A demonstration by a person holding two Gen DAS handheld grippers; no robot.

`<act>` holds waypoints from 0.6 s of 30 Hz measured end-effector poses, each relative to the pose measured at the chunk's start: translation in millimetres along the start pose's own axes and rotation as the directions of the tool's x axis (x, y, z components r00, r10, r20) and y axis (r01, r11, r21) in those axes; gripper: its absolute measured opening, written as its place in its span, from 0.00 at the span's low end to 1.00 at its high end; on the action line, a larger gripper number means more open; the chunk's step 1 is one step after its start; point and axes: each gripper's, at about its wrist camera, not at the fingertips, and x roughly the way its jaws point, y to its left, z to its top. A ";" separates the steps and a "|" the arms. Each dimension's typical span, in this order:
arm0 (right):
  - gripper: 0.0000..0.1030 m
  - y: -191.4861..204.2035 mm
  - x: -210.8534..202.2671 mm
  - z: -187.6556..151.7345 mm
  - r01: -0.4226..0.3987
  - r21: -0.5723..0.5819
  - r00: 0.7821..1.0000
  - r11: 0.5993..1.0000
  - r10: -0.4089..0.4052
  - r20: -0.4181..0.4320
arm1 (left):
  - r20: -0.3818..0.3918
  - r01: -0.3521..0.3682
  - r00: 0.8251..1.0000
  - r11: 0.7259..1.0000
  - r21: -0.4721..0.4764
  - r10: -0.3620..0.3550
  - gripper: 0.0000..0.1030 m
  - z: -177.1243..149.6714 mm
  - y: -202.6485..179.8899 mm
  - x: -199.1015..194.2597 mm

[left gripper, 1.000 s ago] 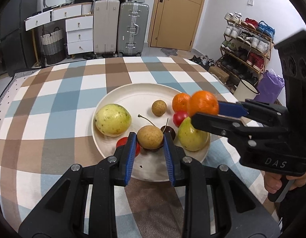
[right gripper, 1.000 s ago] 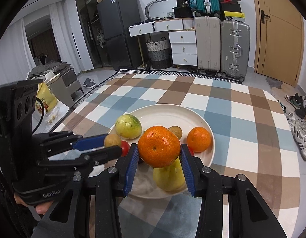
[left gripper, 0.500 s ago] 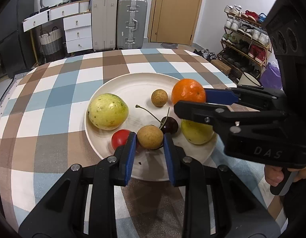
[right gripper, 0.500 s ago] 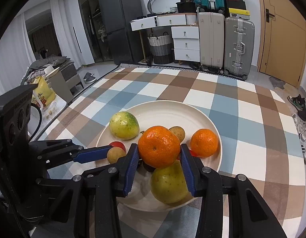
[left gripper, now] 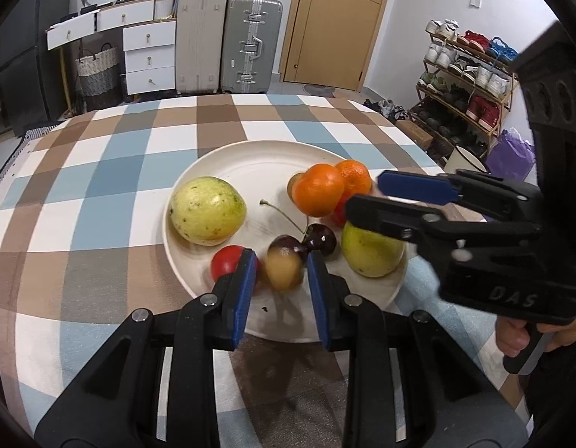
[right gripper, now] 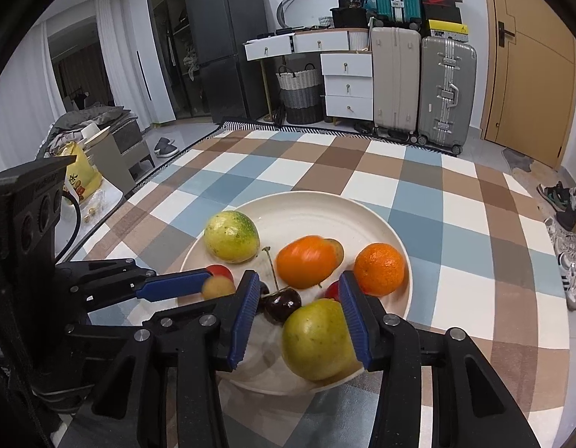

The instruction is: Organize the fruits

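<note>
Left gripper (left gripper: 280, 280): jaws parted a little wider than the small tan fruit between them, blue pads clear of it on both sides; nothing held.
Small tan fruit (left gripper: 284, 270): blurred, low between the left pads, over the near rim of the plate; probably a longan just let go, though resting or falling cannot be told.
Left gripper, outward: red cherry tomato (left gripper: 228, 265) just left of the left pad; dark cherries (left gripper: 319, 239) just beyond the right pad, long stem running up and left.
Right gripper (right gripper: 297, 306): jaws wide apart, gripping nothing; blue pads flank a dark cherry and the top of the green-yellow pear.
Pear (right gripper: 319, 338): directly below the right gripper, near its right pad, at the near plate edge.
Loose mandarin (right gripper: 306, 265): blurred, ahead of the right gripper's tips on the plate, touching a small brown fruit behind it.
Second mandarin (right gripper: 379, 268): ahead and right, just past the right pad tip.
Passion fruit (right gripper: 232, 237): far left of plate, well apart from both tools.
Plate (right gripper: 325, 205): cream, round, on a checked tablecloth (right gripper: 418, 194); all fruit seen lies on it.
Deciding relation: both tools over the near rim, so next likely a straight pull back; pear nearest the right one, tomato nearest the left.
</note>
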 end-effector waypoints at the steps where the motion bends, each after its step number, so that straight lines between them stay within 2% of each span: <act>1: 0.45 -0.4 -4.3 -0.6 0.003 0.001 1.000 1.000 -0.003 0.006 | 0.002 -0.001 1.000 1.000 0.000 0.001 0.33 0.4 0.0 -1.2; 2: 0.46 -0.7 -7.4 -1.1 0.004 0.002 1.000 1.000 -0.004 0.010 | 0.009 -0.003 1.000 1.000 0.000 0.003 0.38 0.4 -0.1 -3.8; 4: 0.48 -0.8 -15.7 -3.7 0.012 0.001 1.000 1.000 -0.012 0.018 | 0.023 -0.014 1.000 1.000 -0.004 0.014 0.60 -0.3 -0.1 -8.7; 7: 0.58 -1.8 -27.6 -9.0 0.027 0.001 0.999 1.000 -0.027 0.033 | 0.057 -0.030 0.998 1.000 -0.008 0.030 0.83 -2.4 0.1 -19.6; 11: 0.87 -8.5 -47.3 -17.2 -0.005 0.047 0.997 0.999 0.001 0.076 | 0.084 -0.019 0.996 1.000 -0.018 0.020 0.88 -6.1 3.1 -34.2; 13: 0.92 -9.7 -54.0 -21.1 -0.013 0.061 0.996 0.998 0.007 0.090 | 0.107 -0.031 0.994 0.999 -0.027 0.033 1.00 -9.1 4.9 -42.6; 15: 0.98 -10.0 -59.8 -26.7 -0.019 0.073 0.996 0.997 0.012 0.093 | 0.138 -0.047 0.989 0.998 -0.034 0.051 1.00 -12.4 6.0 -51.4; 18: 0.99 -7.2 -65.5 -35.4 -0.020 0.070 0.995 0.997 0.013 0.099 | 0.145 -0.071 0.986 0.996 -0.047 0.077 1.00 -15.5 8.5 -59.9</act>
